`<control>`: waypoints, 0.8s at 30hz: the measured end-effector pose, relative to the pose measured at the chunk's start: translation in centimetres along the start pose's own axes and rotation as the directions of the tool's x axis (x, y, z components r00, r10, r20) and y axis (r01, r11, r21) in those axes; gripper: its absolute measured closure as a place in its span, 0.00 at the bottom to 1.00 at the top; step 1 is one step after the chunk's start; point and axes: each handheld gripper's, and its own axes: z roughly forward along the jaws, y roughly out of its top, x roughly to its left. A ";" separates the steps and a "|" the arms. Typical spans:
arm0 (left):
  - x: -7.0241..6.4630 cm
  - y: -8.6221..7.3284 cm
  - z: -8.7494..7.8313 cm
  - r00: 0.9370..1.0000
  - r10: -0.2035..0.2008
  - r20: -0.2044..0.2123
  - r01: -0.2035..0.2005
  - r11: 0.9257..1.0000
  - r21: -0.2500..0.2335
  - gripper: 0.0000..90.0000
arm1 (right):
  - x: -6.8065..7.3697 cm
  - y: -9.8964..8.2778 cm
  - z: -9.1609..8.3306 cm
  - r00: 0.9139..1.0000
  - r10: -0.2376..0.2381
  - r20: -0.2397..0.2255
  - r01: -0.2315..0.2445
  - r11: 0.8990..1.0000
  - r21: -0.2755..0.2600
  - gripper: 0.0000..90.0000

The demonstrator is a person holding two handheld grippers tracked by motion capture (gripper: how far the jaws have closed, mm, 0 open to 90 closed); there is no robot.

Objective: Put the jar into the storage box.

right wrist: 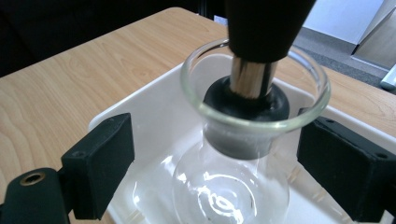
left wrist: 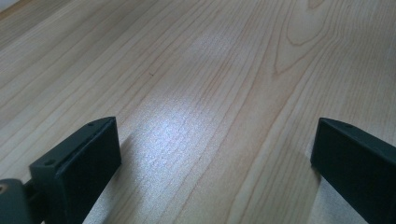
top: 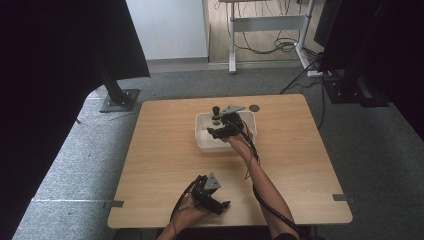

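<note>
A clear glass flask (right wrist: 233,186) stands in a white tray (top: 202,142) at the far middle of the wooden table (top: 165,150). Its neck is plugged by a black stopper (right wrist: 245,109) with a shiny stem and a black handle (right wrist: 266,23) above. My right gripper (right wrist: 215,158) is open, one jaw on each side of the flask's neck; the left jaw stands clear of the glass and the right one lies close to the rim. In the high view the right gripper (top: 214,132) reaches into the tray. My left gripper (top: 221,206) rests open near the table's front edge, with bare wood between its jaws (left wrist: 215,154).
A small dark round cap (top: 254,108) sits in the table top near the far edge. Beyond the table are a black stand base (top: 120,100) on grey carpet at the left, a white desk frame (top: 267,22) with cables, and dark equipment at the right.
</note>
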 end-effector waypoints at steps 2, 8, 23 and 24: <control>0.0 0.0 0.0 1.000 0.000 0.000 0.000 1.000 0.000 0.01 | 0.1 0.0 -0.2 1.000 -0.003 -0.003 0.003 1.000 0.000 0.12; 0.0 0.0 0.0 1.000 0.001 -0.001 -0.001 1.000 0.000 0.01 | 0.4 0.0 -1.1 1.000 -0.013 -0.005 0.013 1.000 0.001 0.12; 0.0 0.0 0.0 1.000 0.000 -0.001 0.000 1.000 0.000 0.01 | 0.3 -1.3 -3.4 1.000 0.006 -0.008 -0.006 1.000 -0.002 0.12; 0.0 0.0 0.0 1.000 0.000 -0.001 0.000 1.000 0.000 0.01 | 0.4 -1.3 -3.5 1.000 0.007 -0.010 -0.007 1.000 -0.005 0.12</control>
